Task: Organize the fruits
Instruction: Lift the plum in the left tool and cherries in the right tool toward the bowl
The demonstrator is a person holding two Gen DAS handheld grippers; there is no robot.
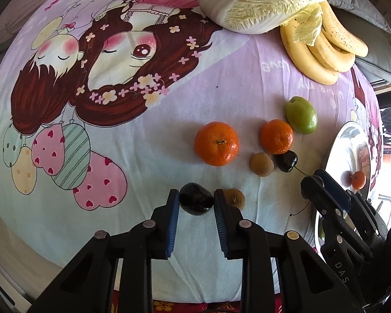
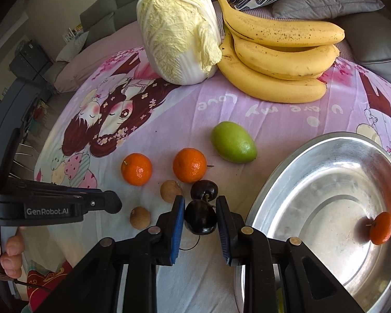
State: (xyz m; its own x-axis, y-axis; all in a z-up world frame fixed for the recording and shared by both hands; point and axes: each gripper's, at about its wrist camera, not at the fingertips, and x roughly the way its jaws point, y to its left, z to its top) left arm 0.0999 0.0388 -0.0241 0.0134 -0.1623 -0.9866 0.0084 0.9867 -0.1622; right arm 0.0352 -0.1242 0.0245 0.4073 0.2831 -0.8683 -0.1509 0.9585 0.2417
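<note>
My left gripper (image 1: 196,196) points down at the cloth, shut on a dark cherry (image 1: 195,204); a brown longan (image 1: 234,198) lies just right of its finger. My right gripper (image 2: 199,207) is shut on another dark cherry (image 2: 200,220), slightly above the cloth beside the metal bowl (image 2: 286,156). One tangerine (image 2: 382,228) lies in the bowl. On the cloth lie a third cherry (image 2: 204,189), two longans (image 2: 170,190) (image 2: 140,217), two tangerines (image 2: 136,168) (image 2: 189,165) and a green fruit (image 2: 233,142).
A napa cabbage (image 2: 177,31) and a bunch of bananas (image 2: 279,52) sit at the far side of the printed cloth. Grey cushions (image 2: 325,2) lie behind them. A person's fingers (image 2: 10,253) hold the left gripper's handle at the near left.
</note>
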